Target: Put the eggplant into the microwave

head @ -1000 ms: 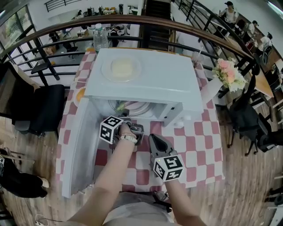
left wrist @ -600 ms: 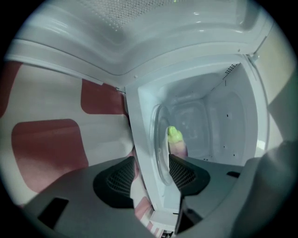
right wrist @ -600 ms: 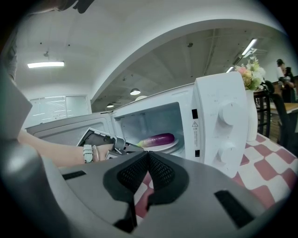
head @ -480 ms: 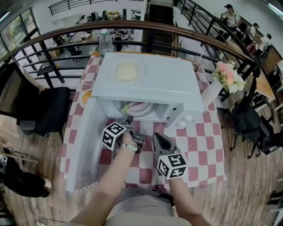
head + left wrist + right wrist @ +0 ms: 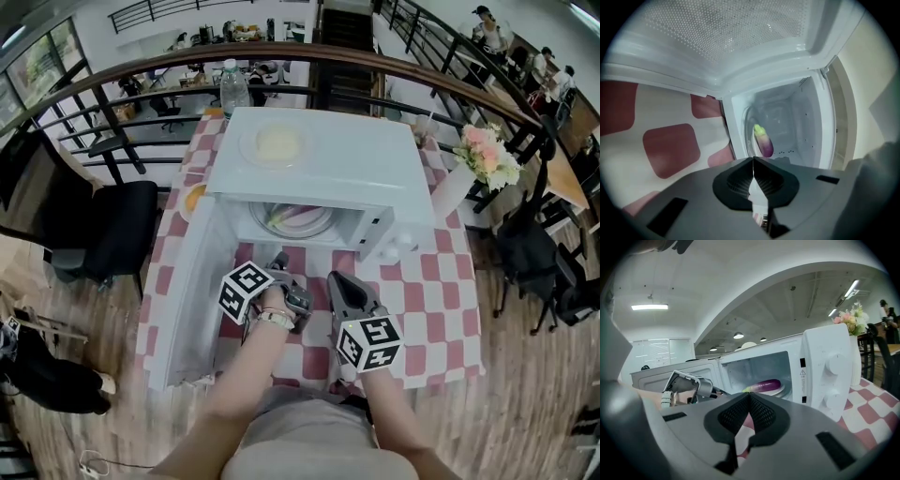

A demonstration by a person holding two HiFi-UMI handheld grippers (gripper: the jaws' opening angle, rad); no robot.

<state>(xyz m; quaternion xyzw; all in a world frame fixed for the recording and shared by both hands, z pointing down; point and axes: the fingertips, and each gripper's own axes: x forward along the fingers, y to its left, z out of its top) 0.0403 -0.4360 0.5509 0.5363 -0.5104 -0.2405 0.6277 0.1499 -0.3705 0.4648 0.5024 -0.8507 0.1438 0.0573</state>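
The purple eggplant (image 5: 292, 218) with a green stem end lies on the glass plate inside the white microwave (image 5: 323, 155); it also shows in both gripper views (image 5: 764, 140) (image 5: 764, 386). The door (image 5: 183, 300) hangs wide open to the left. My left gripper (image 5: 278, 262) hovers in front of the opening, a little back from it. Its jaws (image 5: 753, 159) are closing and meet, with nothing between them. Beside it on the right, my right gripper (image 5: 336, 279) is shut and empty (image 5: 749, 394), pointing at the microwave's front.
The microwave stands on a red-and-white checked table (image 5: 422, 291). A plate with something pale (image 5: 278, 142) rests on its top. Behind are a water bottle (image 5: 232, 89) and a railing. A vase of flowers (image 5: 487, 155) stands at the right, a black chair (image 5: 112, 230) at the left.
My left gripper has drawn back from the microwave's mouth toward me and risen a little. The eggplant stays on the plate inside. The right gripper has barely shifted.
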